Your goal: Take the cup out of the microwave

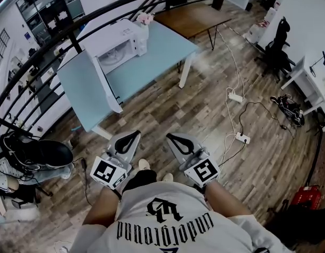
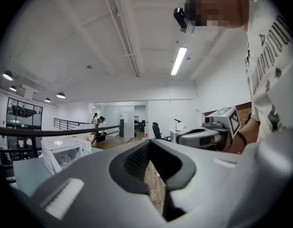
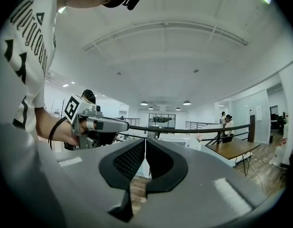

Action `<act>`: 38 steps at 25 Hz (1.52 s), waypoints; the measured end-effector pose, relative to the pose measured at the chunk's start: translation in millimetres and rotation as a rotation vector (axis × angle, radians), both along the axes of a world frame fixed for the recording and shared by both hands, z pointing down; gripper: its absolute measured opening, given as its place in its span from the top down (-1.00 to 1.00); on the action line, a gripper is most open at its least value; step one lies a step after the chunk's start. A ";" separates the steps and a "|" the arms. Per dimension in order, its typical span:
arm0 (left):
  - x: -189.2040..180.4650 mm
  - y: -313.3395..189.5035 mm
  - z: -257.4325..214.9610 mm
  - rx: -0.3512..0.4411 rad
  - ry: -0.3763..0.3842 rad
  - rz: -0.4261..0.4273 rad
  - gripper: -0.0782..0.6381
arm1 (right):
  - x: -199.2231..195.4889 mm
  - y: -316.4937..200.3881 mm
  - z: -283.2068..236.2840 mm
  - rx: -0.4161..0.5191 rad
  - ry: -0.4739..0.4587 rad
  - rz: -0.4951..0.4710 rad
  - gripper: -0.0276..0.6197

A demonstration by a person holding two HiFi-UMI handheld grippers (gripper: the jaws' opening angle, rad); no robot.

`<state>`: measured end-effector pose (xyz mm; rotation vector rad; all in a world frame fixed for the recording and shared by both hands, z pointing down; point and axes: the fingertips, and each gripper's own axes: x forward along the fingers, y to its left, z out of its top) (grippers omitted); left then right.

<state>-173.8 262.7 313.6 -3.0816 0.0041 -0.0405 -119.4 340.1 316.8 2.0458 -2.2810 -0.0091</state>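
L tongs and R tongs both closed, empty, at your waist. Microwave sits on the bench well ahead, door looks open. Cup presumably inside, can't see it. Whole job's still left: approach, grab, pull out.

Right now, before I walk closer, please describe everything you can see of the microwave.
The microwave is a white box, plastic or painted metal by its look, with a pale window in its front. It stands upright on the light blue table, near the black railing. Nothing else visibly touches it. Whether its door is shut, I cannot tell.
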 end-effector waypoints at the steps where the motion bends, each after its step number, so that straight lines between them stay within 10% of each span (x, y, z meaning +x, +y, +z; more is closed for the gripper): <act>1: 5.7 -1.1 0.1 0.001 0.000 0.000 0.64 | 4.9 -1.4 1.7 -0.005 -0.003 -0.001 0.89; 17: 92.1 -56.4 5.5 -0.011 0.012 0.021 0.64 | 77.3 -55.2 11.7 -0.024 -0.001 0.001 0.89; 38: 110.9 -289.5 -11.6 -0.008 0.024 -0.037 0.64 | 100.0 -306.4 4.1 -0.045 0.011 -0.081 0.88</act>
